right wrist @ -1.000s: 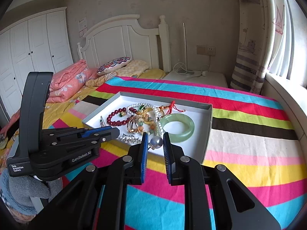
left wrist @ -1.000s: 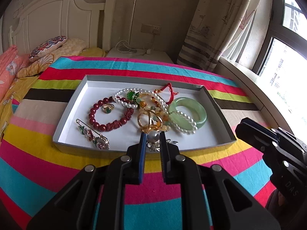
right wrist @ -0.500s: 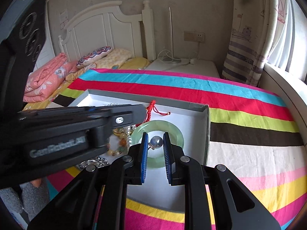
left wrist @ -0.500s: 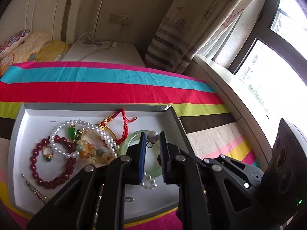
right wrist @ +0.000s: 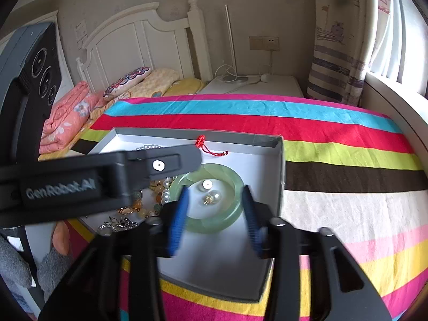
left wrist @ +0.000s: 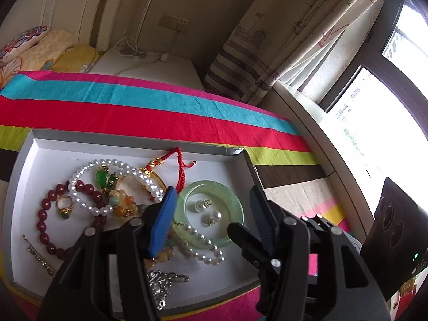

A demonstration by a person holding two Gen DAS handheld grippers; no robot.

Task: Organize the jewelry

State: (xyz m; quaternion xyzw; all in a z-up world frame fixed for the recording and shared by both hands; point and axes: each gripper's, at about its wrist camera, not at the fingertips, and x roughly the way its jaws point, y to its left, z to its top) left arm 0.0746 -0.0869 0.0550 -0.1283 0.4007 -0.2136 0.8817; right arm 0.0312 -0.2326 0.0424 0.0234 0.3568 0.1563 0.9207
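Both pearl earrings are now lying inside the green jade bangle (left wrist: 211, 210), released since half a second ago, when each was being pinched; the left tongs (left wrist: 214, 203) and right tongs (right wrist: 215, 206) have just been opening and are standing wide with nothing between them, hovering over the bangle; one earring (left wrist: 212, 217) is resting just beside the other earring (left wrist: 202, 204); left of the bangle, pearl strands (left wrist: 112, 184) and red beads (left wrist: 45, 214) are crowding the grey tray (left wrist: 125, 135), which is sitting on the striped bed (right wrist: 334, 133).
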